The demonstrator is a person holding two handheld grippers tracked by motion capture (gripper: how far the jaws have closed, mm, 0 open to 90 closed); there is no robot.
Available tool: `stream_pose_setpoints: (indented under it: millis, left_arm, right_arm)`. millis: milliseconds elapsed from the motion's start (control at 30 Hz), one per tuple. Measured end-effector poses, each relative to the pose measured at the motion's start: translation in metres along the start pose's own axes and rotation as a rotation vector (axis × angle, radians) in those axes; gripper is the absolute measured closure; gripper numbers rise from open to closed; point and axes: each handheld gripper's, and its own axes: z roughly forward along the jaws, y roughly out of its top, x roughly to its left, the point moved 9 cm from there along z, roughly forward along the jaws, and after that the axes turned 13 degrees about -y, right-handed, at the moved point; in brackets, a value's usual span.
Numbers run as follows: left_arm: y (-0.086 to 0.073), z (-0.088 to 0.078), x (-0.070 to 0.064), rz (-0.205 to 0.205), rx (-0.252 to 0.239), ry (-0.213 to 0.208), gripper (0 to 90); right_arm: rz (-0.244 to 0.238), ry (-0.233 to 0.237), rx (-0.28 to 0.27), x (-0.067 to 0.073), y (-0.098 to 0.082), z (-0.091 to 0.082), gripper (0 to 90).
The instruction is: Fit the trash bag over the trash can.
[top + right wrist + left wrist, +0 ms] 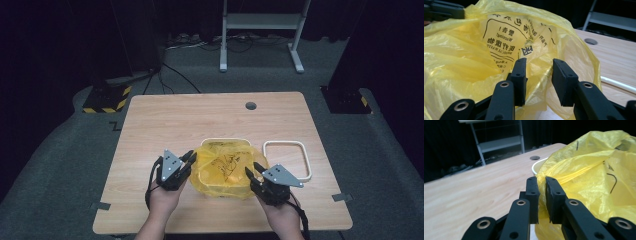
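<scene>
A yellow plastic bag (pixel 225 167) printed with black text lines a white container (pixel 225 141) at the table's near middle. My left gripper (pixel 192 156) is at the bag's left edge. In the left gripper view its jaws (pixel 541 181) stand almost together, pinching a fold of the bag (pixel 594 177) beside the container's rim (pixel 537 167). My right gripper (pixel 252 168) is at the bag's right edge. In the right gripper view the jaws (pixel 539 62) stand apart with loose bag film (pixel 461 62) between them, and the pads do not press on it.
A white rectangular frame (pixel 285 143) lies flat just right of the bag, also seen as the white frame (pixel 616 83). A round hole (pixel 251 106) is in the wooden table (pixel 165 125) at the back. A metal stand (pixel 260 22) is on the floor beyond.
</scene>
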Motion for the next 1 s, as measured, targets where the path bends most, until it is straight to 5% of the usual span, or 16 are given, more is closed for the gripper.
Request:
stream_pose_setpoints:
  millis: [267, 567, 1000]
  left_arm:
    - [-0.025, -0.027, 0.014, -0.037, 0.009, 0.033, 80.6]
    - [-0.06, -0.016, 0.023, -0.04, 0.101, 0.043, 80.7]
    - [-0.034, -0.038, 0.016, -0.045, -0.028, 0.062, 61.8]
  right_arm:
    - [-0.055, 0.071, -0.011, 0.03, 0.002, -0.004, 64.6]
    - [-0.057, 0.066, -0.019, 0.036, 0.005, 0.002, 64.5]
    - [-0.036, 0.054, -0.086, 0.024, 0.022, -0.013, 61.4]
